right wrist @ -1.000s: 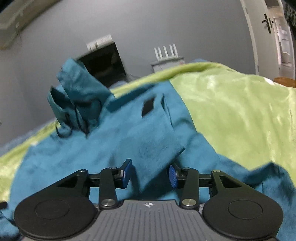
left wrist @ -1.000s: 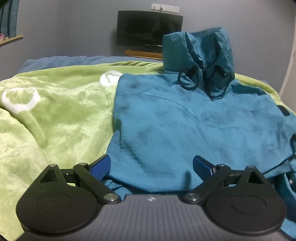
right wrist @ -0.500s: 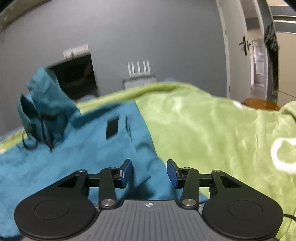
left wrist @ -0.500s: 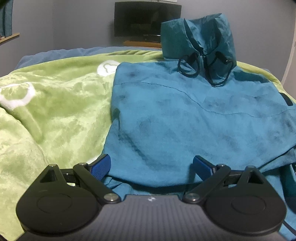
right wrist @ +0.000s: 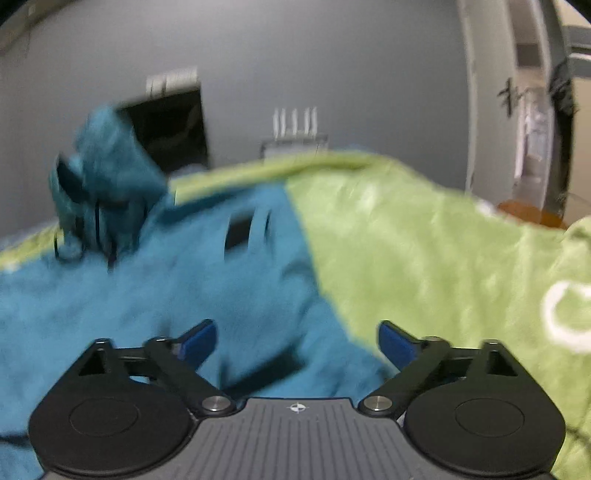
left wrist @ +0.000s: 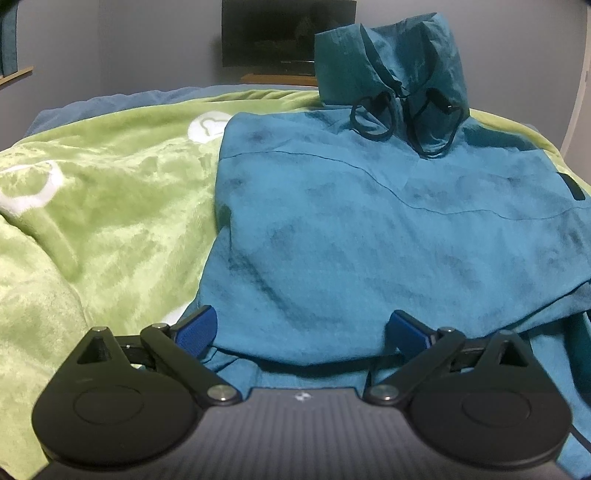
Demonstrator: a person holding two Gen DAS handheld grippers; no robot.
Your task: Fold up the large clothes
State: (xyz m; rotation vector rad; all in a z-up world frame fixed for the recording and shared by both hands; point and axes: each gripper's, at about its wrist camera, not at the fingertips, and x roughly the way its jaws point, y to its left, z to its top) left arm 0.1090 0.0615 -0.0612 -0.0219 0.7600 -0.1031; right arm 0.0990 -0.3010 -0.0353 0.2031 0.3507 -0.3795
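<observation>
A teal hooded jacket (left wrist: 388, 221) lies flat on a green blanket (left wrist: 110, 206), its hood (left wrist: 391, 74) standing up at the far end with dark drawcords hanging. My left gripper (left wrist: 301, 326) is open just above the jacket's near hem, with nothing between its fingers. In the right wrist view the same jacket (right wrist: 147, 295) fills the left half, a dark patch showing on its right side. My right gripper (right wrist: 295, 341) hovers over the jacket's right edge; its jaws are opening wide and no cloth is pinched between them. That view is blurred.
The green blanket (right wrist: 424, 258) with white ring patterns covers the bed on both sides of the jacket. A dark screen (left wrist: 284, 33) stands against the grey wall behind. A router (right wrist: 295, 129) and a doorway (right wrist: 535, 129) lie beyond the bed's right side.
My right gripper let go of the fold of teal cloth that it held, and its jaws spread wide as it rose a little and swung right. The left gripper stayed open over the hem.
</observation>
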